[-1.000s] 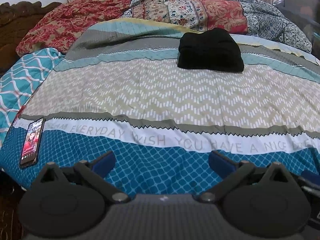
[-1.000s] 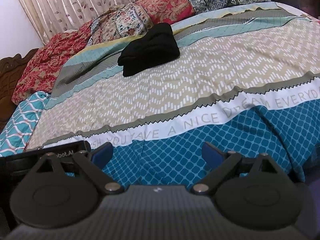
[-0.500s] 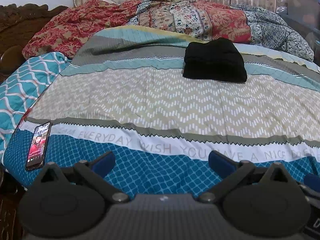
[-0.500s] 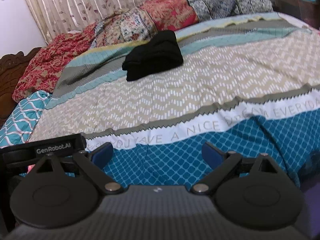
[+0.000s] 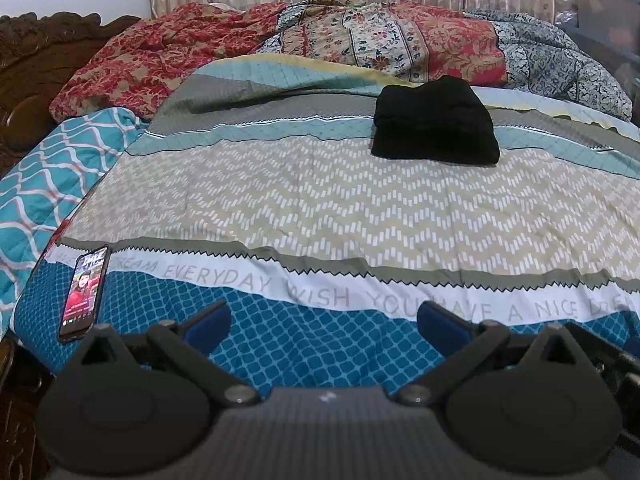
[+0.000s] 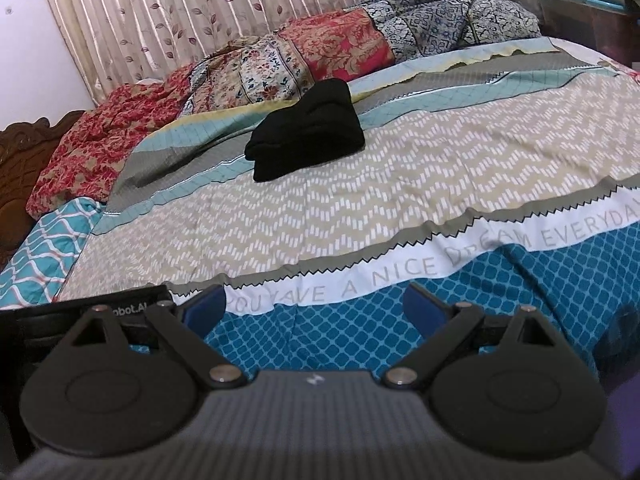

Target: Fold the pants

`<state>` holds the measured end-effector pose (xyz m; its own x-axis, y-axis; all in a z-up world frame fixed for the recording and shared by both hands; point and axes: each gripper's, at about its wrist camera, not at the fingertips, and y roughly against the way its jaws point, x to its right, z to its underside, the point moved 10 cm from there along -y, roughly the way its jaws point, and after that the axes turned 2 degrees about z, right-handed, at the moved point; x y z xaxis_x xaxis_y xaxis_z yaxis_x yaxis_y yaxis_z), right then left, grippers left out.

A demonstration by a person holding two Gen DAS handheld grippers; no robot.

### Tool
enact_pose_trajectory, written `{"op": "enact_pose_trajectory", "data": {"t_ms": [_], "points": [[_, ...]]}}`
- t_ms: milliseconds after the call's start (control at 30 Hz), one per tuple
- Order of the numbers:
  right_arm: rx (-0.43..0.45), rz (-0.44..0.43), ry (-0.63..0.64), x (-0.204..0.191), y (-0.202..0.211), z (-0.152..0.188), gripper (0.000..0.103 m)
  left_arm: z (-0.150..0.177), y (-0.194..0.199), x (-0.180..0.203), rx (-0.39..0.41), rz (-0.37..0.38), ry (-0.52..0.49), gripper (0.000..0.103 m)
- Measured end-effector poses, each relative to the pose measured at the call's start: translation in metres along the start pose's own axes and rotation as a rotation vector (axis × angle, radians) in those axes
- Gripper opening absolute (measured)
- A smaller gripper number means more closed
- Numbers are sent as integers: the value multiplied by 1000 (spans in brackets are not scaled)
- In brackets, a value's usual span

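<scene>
**A:** What are the tongs doing?

**B:** The left gripper [image 5: 322, 322] has its blue pads spread wide with nothing between them, over the blue-checked near edge of the bedspread [image 5: 320, 208]. The right gripper [image 6: 314, 308] is equally spread and empty, just beside the left one.

**A:** Where are the pants?

**B:** The black pants [image 5: 434, 122] sit as a compact folded bundle far up the bed, on the grey and teal stripes, well apart from both tools. In the right view the pants [image 6: 306, 136] show stacked layers at their near edge.

**A:** What has changed?

**B:** Over the last second both cameras have drawn back and tipped up slightly; the bundle has not shifted. I judge the folding finished and the tools retreating.

**A:** Anything else?

**B:** A lit phone [image 5: 85, 294] lies at the bedspread's left corner; floral quilts [image 5: 360, 48] are heaped behind.
</scene>
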<state>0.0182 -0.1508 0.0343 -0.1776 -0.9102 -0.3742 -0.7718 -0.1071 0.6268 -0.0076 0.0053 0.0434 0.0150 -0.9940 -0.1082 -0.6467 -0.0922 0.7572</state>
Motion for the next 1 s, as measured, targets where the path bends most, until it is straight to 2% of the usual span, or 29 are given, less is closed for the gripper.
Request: {"op": "enact_pose_trajectory", "data": {"t_ms": [533, 1000], "points": [[-21, -1, -8, 2, -1, 4, 97, 1, -2, -1, 7, -32, -28, 103], [-49, 10, -26, 10, -5, 8, 97, 7, -9, -1, -22, -39, -42, 103]]}}
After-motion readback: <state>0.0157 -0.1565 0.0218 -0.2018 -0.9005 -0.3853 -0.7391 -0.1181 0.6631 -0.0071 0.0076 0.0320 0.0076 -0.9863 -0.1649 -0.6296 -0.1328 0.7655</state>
